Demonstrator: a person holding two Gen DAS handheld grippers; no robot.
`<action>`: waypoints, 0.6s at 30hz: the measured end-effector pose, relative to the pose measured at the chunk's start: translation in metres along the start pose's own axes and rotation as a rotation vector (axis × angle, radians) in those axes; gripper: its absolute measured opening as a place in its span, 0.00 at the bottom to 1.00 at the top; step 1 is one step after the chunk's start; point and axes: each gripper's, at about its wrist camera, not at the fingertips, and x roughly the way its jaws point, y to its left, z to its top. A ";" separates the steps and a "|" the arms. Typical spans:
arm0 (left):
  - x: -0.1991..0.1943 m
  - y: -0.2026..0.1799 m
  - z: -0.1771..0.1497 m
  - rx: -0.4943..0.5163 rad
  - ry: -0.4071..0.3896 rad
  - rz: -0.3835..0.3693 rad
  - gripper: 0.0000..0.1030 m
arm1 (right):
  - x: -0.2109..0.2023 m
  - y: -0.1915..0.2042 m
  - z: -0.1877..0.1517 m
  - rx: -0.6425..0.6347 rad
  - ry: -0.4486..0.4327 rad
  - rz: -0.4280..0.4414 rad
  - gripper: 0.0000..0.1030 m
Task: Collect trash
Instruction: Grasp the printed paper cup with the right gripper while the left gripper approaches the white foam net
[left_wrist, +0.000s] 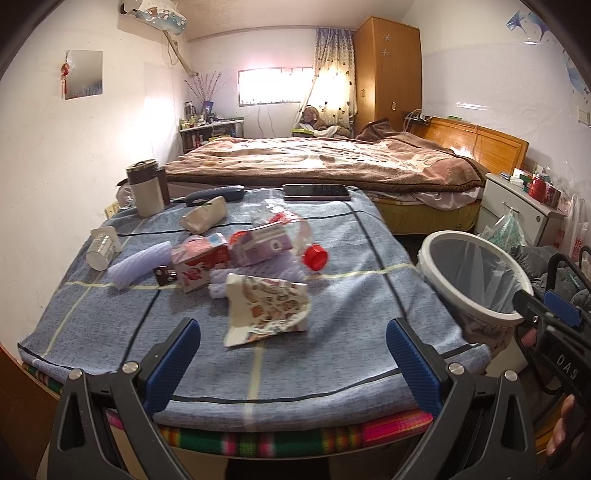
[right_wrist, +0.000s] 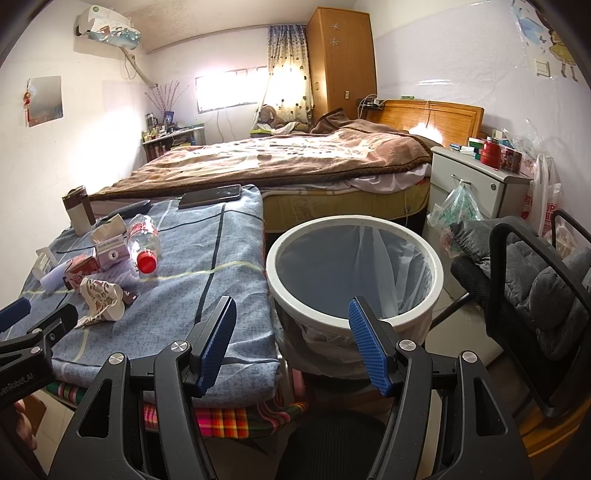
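Blue checked tablecloth (left_wrist: 332, 251), red bottle cap (left_wrist: 315, 256)

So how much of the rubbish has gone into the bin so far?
None that shows: the lined bin looks empty. Nothing is in hand either; the left gripper and right gripper are both open. All is left on the table: the crumpled wrapper, the bottle, the cartons and other scraps. The wrapper lies nearest the left gripper, so it may go first.

"DAS" on right gripper (left_wrist: 554, 314)
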 end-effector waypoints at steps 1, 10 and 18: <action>0.000 0.005 -0.001 0.000 0.000 0.007 0.99 | 0.002 0.001 0.000 -0.001 0.000 0.003 0.63; 0.005 0.071 -0.006 -0.081 0.032 0.080 0.99 | 0.014 0.046 -0.001 -0.082 0.013 0.124 0.63; 0.011 0.116 -0.003 -0.120 0.028 0.086 0.99 | 0.038 0.098 0.003 -0.153 0.069 0.311 0.63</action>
